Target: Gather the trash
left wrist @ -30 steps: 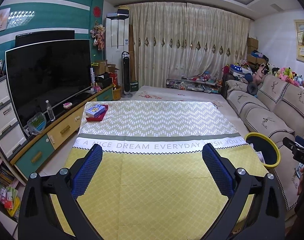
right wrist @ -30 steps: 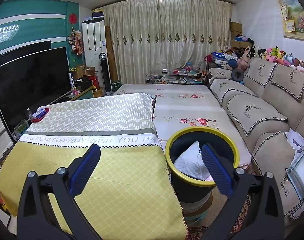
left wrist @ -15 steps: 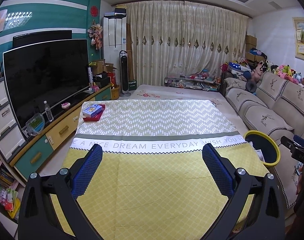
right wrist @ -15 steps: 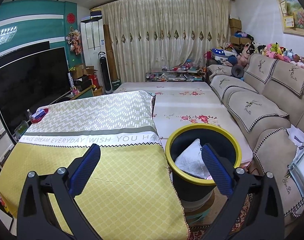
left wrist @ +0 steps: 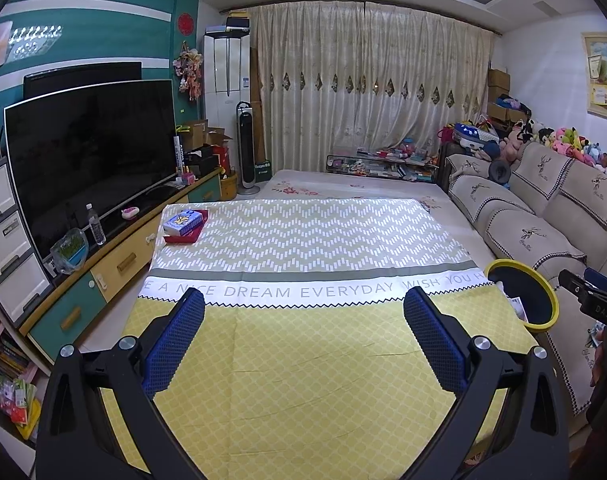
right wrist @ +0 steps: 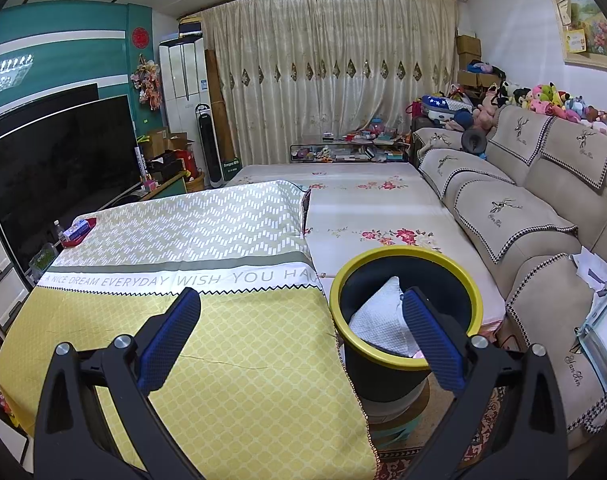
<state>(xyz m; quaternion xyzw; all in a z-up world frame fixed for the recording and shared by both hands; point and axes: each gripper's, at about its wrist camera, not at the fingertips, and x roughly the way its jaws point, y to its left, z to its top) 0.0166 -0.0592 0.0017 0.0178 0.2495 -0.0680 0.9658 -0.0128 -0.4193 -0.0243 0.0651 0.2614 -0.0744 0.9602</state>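
A black bin with a yellow rim (right wrist: 407,254) stands right of the cloth-covered table (right wrist: 223,360); it also shows in the left wrist view (left wrist: 543,284). A crumpled white paper (right wrist: 379,320) lies inside it. My right gripper (right wrist: 301,308) is open and empty, held above the table's right edge and the bin. My left gripper (left wrist: 303,312) is open and empty above the yellow part of the tablecloth (left wrist: 303,380). The right gripper's body (left wrist: 591,300) shows at the right edge of the left wrist view.
A red tray with a blue box (left wrist: 183,224) sits at the table's far left corner. A TV (left wrist: 91,152) on a cabinet stands to the left, a sofa (right wrist: 523,216) to the right, with papers (right wrist: 599,280) on its seat. A floral mat (right wrist: 367,208) lies beyond the table.
Both views have shifted slightly; the right gripper has edged a little closer over the bin. Both grippers stay open and empty.
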